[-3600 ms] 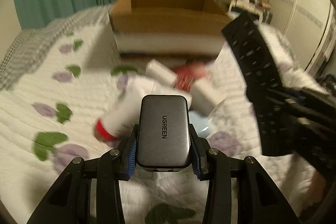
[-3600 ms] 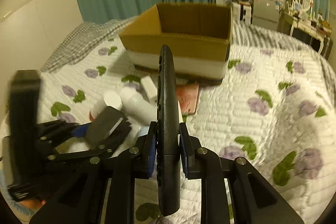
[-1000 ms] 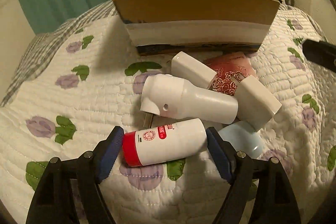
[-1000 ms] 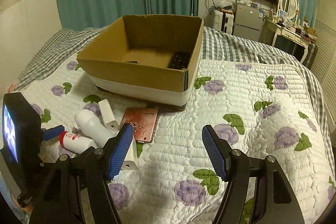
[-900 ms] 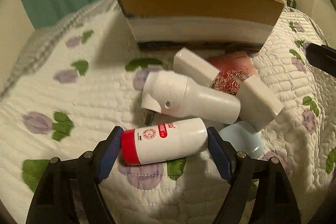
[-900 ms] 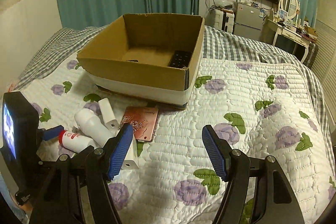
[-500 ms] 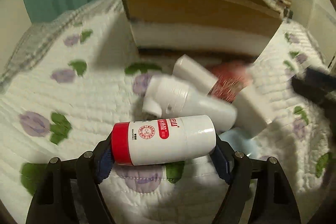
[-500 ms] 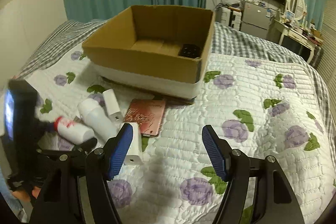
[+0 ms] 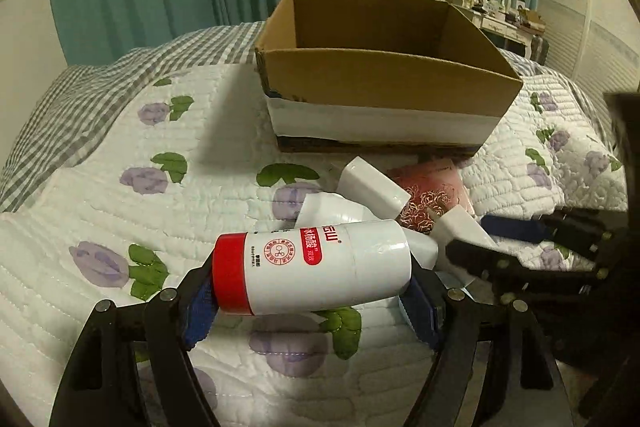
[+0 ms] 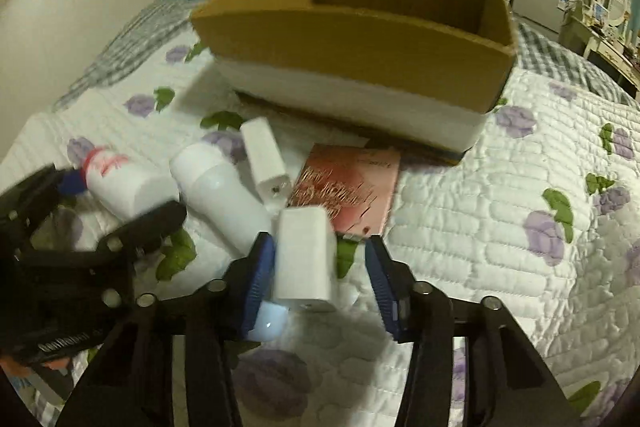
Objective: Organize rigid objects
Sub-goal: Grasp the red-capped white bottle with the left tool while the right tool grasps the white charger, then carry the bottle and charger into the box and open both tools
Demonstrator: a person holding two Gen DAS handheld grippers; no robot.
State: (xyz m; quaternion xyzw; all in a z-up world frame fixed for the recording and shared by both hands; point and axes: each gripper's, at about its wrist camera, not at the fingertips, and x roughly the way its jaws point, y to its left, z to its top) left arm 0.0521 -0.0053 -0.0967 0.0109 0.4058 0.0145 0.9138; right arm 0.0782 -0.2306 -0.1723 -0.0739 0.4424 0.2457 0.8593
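The red-capped white bottle (image 9: 310,267) was held crosswise between the blue pads of the left gripper (image 9: 312,301) and was raised off the quilt (image 9: 120,227); one second earlier it had lain on the bedspread between spread, untouching pads. It was carried level, cap to the left, in front of the cardboard box (image 9: 384,83), which stood open on the bed beyond the pile.

The right gripper (image 10: 320,287) had been brought down from its high position over bare quilt to the pile itself. Its jaws were seen spread around a white charger block (image 10: 305,259), the left pad close against the block and the right pad clear of it; because the frame was blurred, contact could not be confirmed, though the block did not appear to be clamped. A pale blue rounded object (image 10: 269,323) was partly seen under the left pad.

Left on the quilt were a larger white bottle (image 10: 218,195), a second white charger (image 10: 265,159) and a pink patterned case (image 10: 348,191), bunched together just before the box. In the right wrist view the left gripper (image 10: 104,203) was seen at the left edge with its bottle.
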